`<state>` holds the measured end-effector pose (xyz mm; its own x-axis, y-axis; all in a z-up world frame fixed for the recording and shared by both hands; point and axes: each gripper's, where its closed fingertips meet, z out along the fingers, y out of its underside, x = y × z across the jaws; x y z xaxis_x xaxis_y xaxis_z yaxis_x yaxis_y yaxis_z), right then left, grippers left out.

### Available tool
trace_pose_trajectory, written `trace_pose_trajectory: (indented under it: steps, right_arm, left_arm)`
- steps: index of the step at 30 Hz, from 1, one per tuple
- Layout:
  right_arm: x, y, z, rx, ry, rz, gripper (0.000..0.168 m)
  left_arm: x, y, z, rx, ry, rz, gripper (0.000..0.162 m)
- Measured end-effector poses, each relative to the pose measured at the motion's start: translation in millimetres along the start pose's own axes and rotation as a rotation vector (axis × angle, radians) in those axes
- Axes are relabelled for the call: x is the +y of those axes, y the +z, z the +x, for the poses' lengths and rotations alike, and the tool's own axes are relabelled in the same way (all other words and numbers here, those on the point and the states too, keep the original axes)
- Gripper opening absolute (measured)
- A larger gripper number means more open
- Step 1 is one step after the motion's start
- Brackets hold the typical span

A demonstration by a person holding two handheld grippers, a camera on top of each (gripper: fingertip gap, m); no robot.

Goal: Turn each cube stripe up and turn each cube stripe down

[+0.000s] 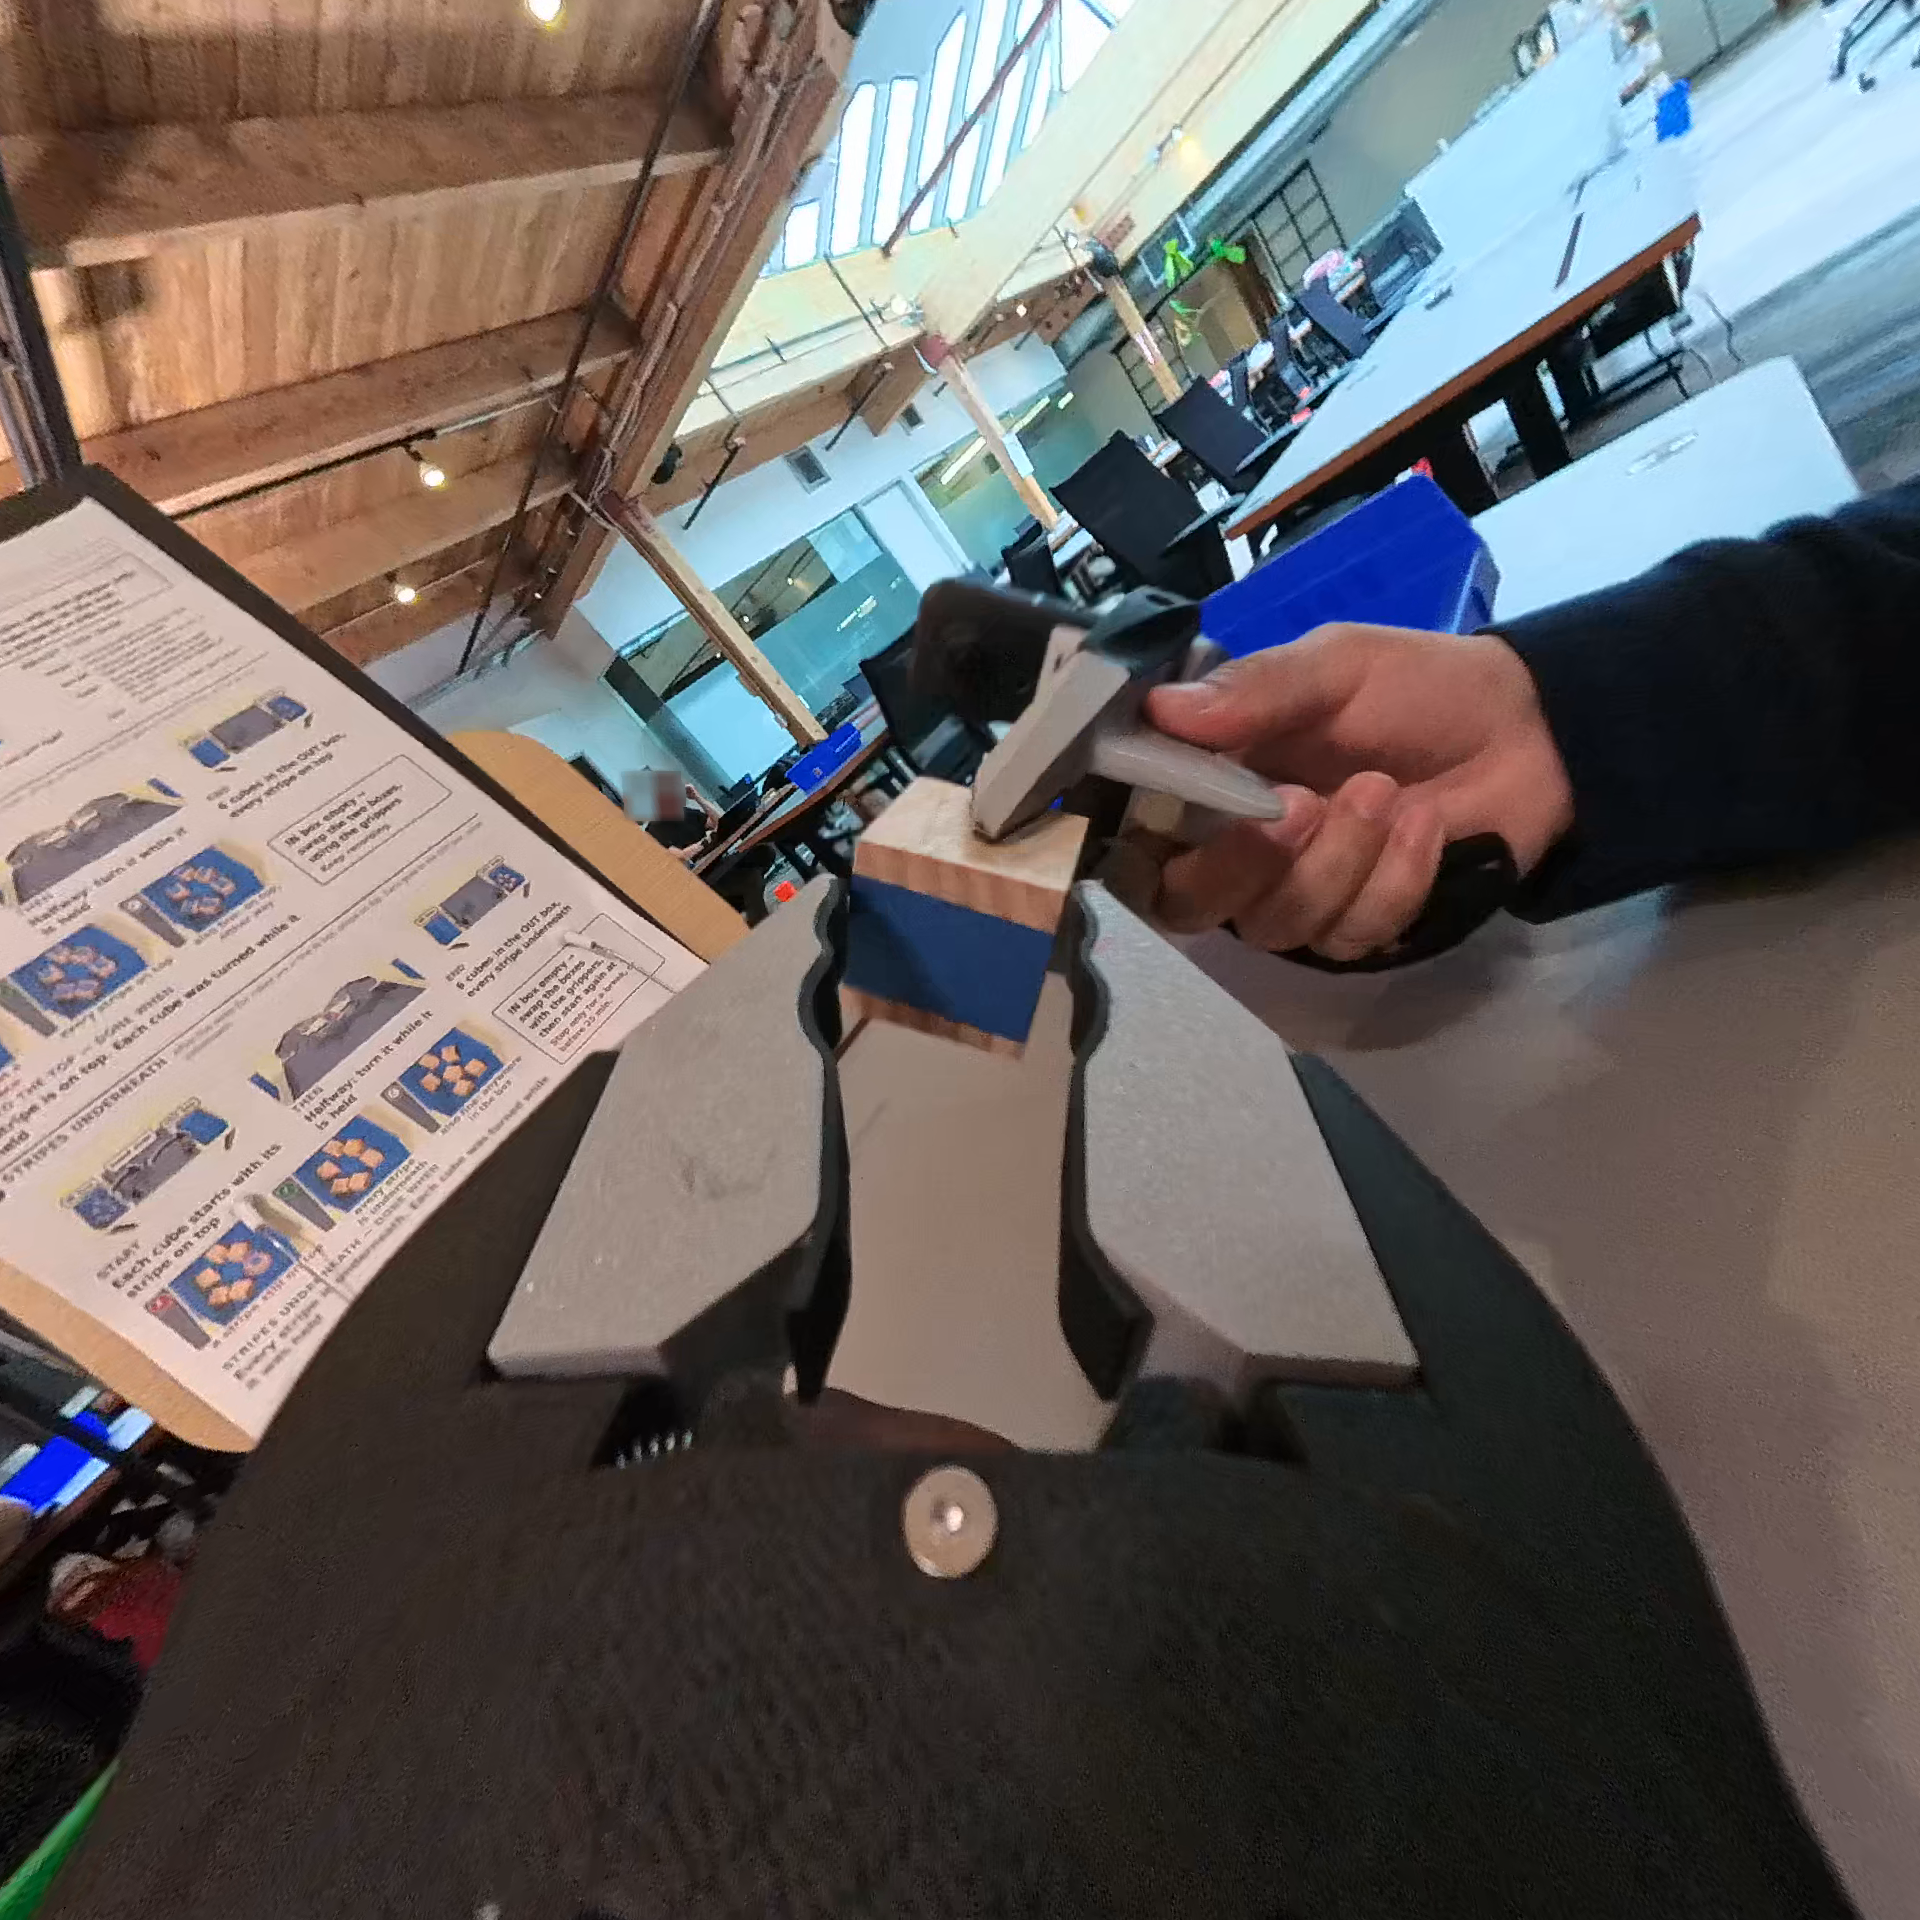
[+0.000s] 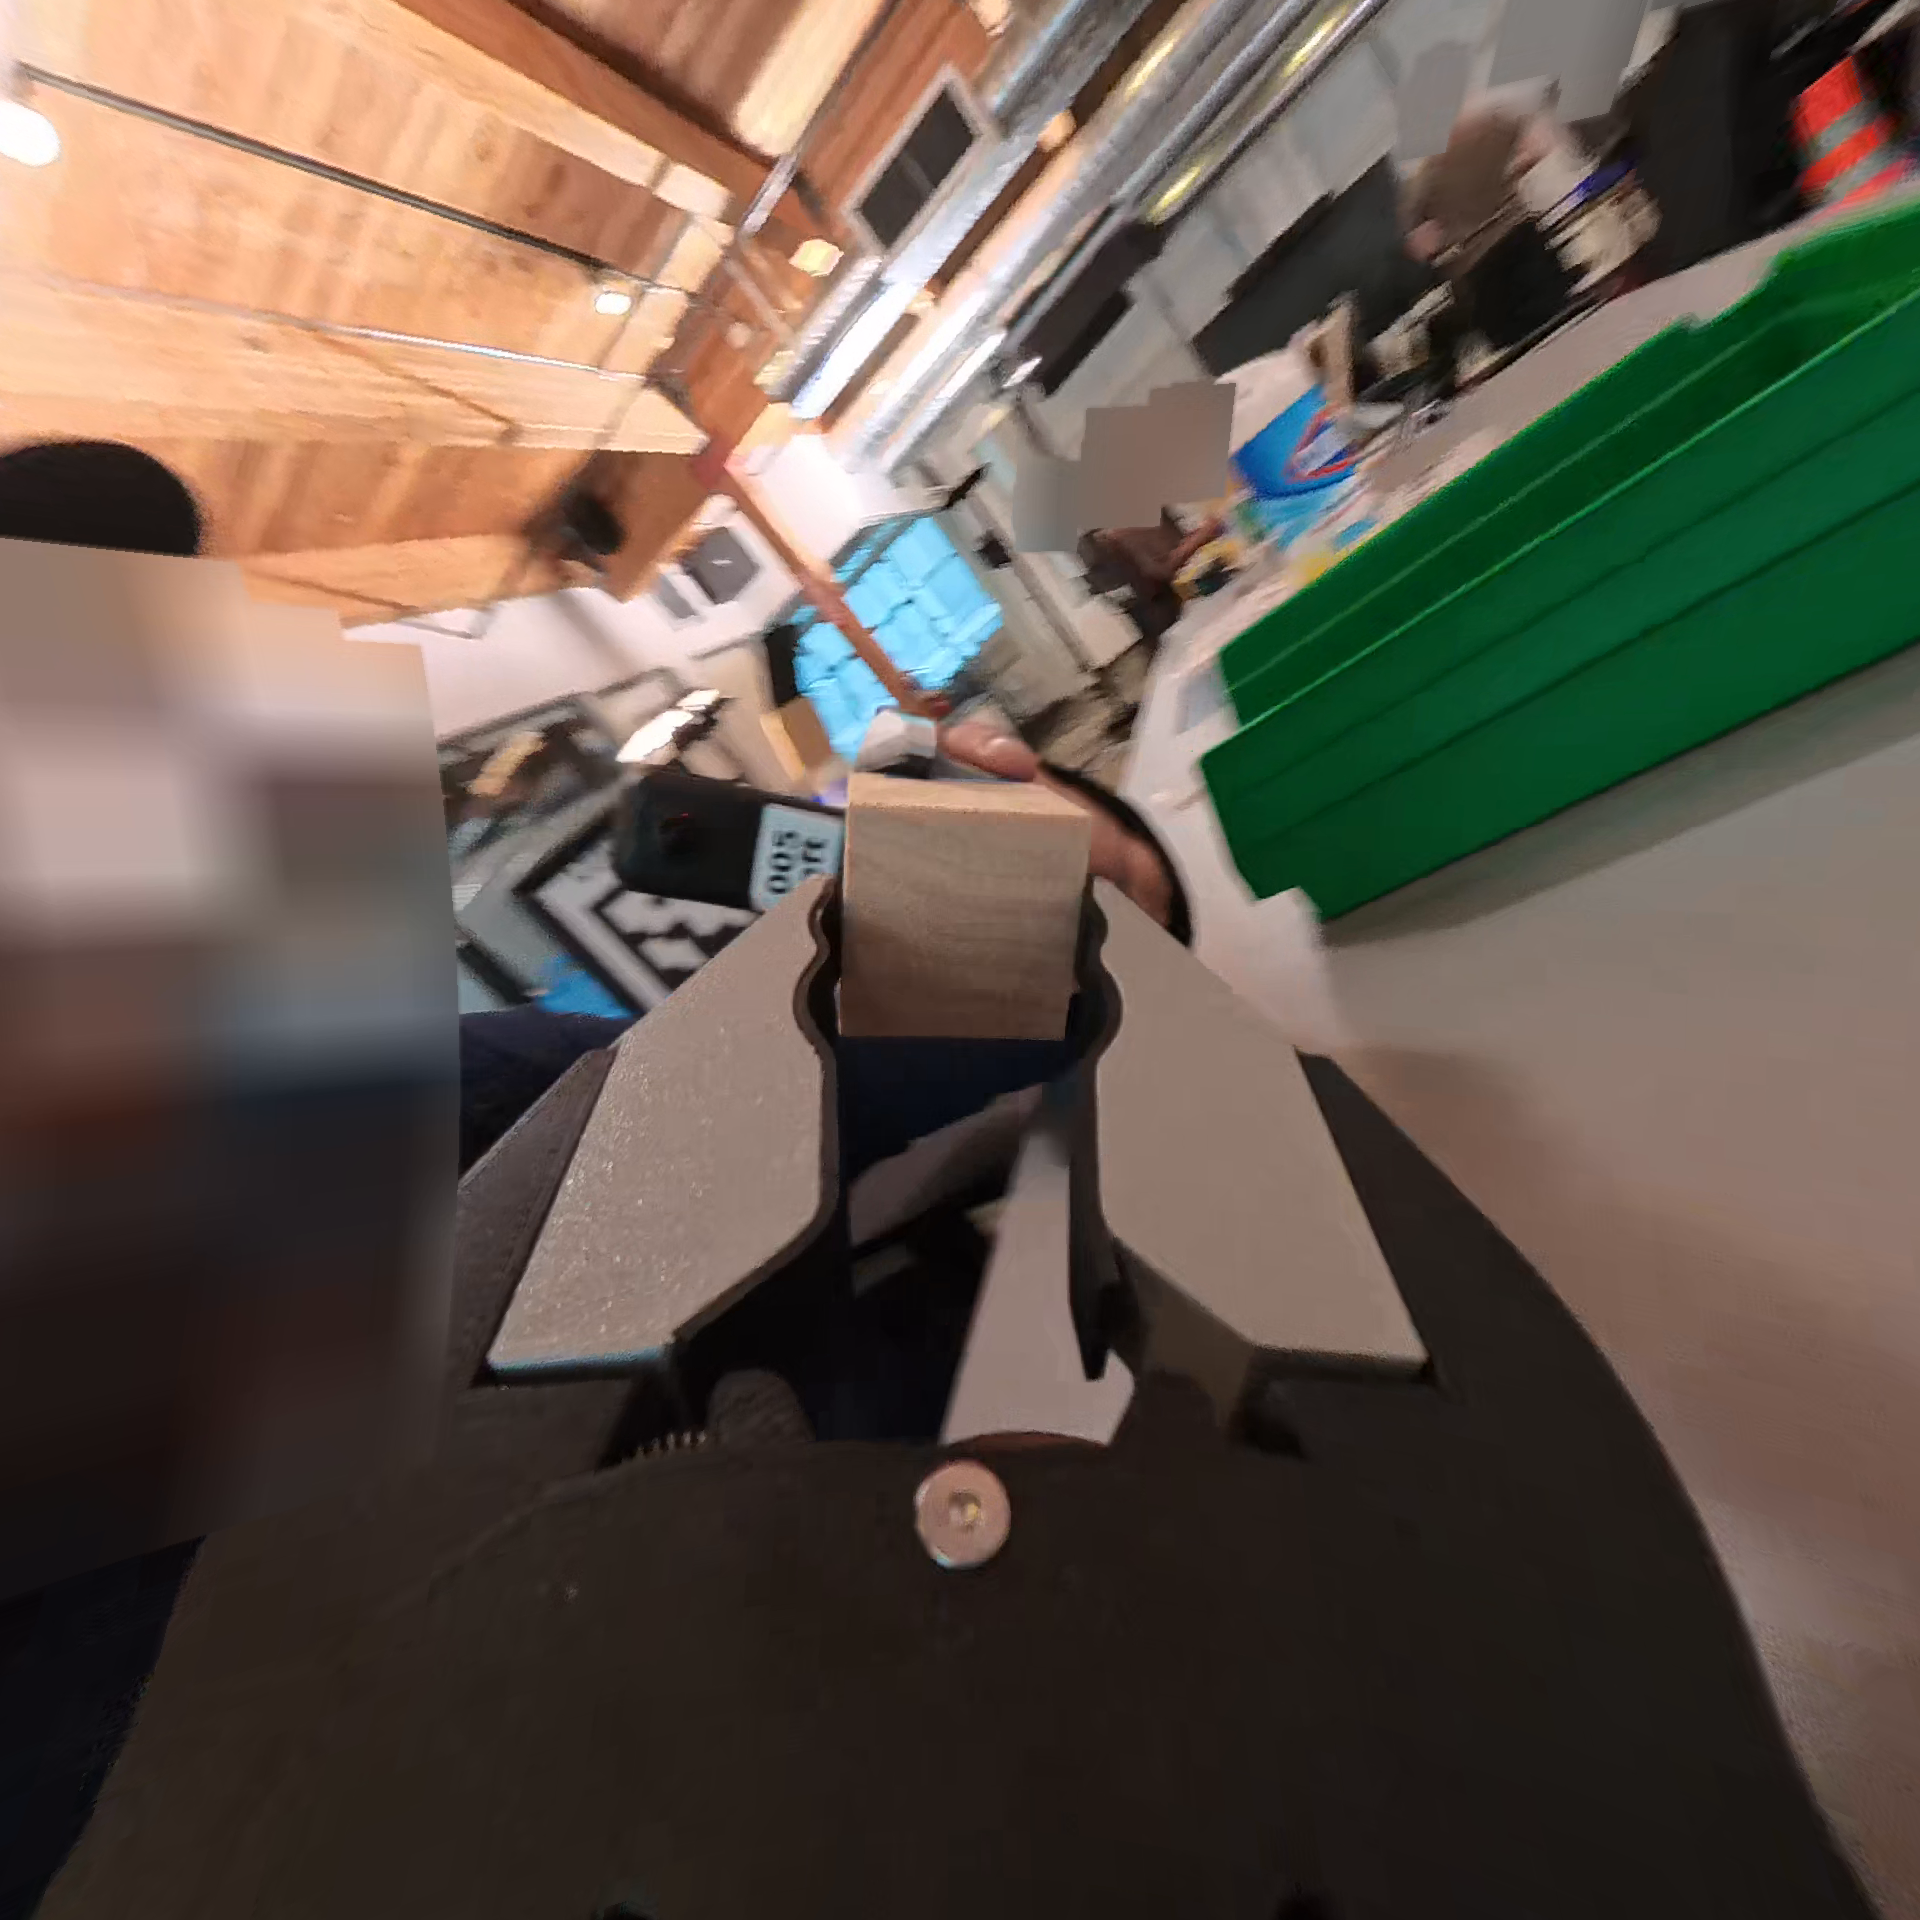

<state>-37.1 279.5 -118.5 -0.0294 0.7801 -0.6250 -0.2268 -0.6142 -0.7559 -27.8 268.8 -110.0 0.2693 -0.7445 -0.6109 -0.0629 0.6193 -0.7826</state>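
Cube [image 1: 951,920] sits midair between both your grippers: left gripper [image 1: 951,940] clamps its flanks, right gripper [image 2: 961,935] pinches it too, blue stripe [image 1: 940,961] facing your left camera, sideways.

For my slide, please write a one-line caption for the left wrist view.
Left gripper and right gripper both grip one wooden cube, its blue stripe facing the camera.

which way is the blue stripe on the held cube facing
Sideways, toward the left wrist camera, neither up nor down. The wooden cube is pinched between the left gripper fingers, with the right gripper touching its top.
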Motion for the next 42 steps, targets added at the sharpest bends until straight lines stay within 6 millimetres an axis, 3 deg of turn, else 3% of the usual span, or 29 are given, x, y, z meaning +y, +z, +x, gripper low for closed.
trace_pose_trajectory:
  steps: [4, 7, 10, 13, 16, 18, 20, 23, 31, 34, 39, 40, 42]
  right_arm:
    - [-18, -34, -8, 0.284, -0.250, 0.072, 0.042]
    - [-36, -86, -15, 0.594, -0.388, 0.074, 0.042]
    - [-63, -165, -22, 0.889, -0.402, 0.076, 0.042]
    - [-89, -271, -11, 1.254, -0.364, 0.041, 0.043]
    - [-92, -374, 13, 1.611, -0.263, -0.072, 0.043]
    - [-81, -414, 30, 1.722, -0.161, -0.147, 0.043]
    - [-62, -435, 49, 1.769, -0.047, -0.250, 0.043]
    - [-42, -457, 67, 1.861, 0.020, -0.397, 0.043]
    - [-15, -465, 105, 1.862, 0.145, -0.529, 0.044]
    - [-13, -465, 108, 1.846, 0.194, -0.509, 0.048]
    - [-53, -437, 76, 1.828, 0.054, -0.386, 0.055]
    - [-65, -423, 67, 1.809, -0.001, -0.346, 0.056]
    - [-89, -375, 49, 1.712, -0.130, -0.256, 0.055]
  left_arm:
    - [-2, -6, -12, -0.016, -0.099, 0.065, 0.038]
    - [23, -1, -22, -0.049, -0.181, 0.026, 0.035]
    - [87, 10, -29, -0.136, -0.281, -0.218, 0.041]
    - [137, 12, -21, -0.135, -0.295, -0.491, 0.050]
    - [148, 12, -8, -0.091, -0.268, -0.556, 0.051]
    - [144, 11, -11, -0.115, -0.226, -0.539, 0.050]
    - [140, 10, -12, -0.118, -0.214, -0.523, 0.049]
    - [142, 7, -20, -0.142, -0.229, -0.531, 0.049]
    - [157, 4, -27, -0.168, -0.240, -0.574, 0.048]
    - [158, 3, -28, -0.171, -0.212, -0.579, 0.048]
    - [157, 3, -29, -0.173, -0.221, -0.573, 0.048]
    - [157, 4, -28, -0.170, -0.220, -0.573, 0.048]
    - [158, 5, -26, -0.162, -0.210, -0.578, 0.048]
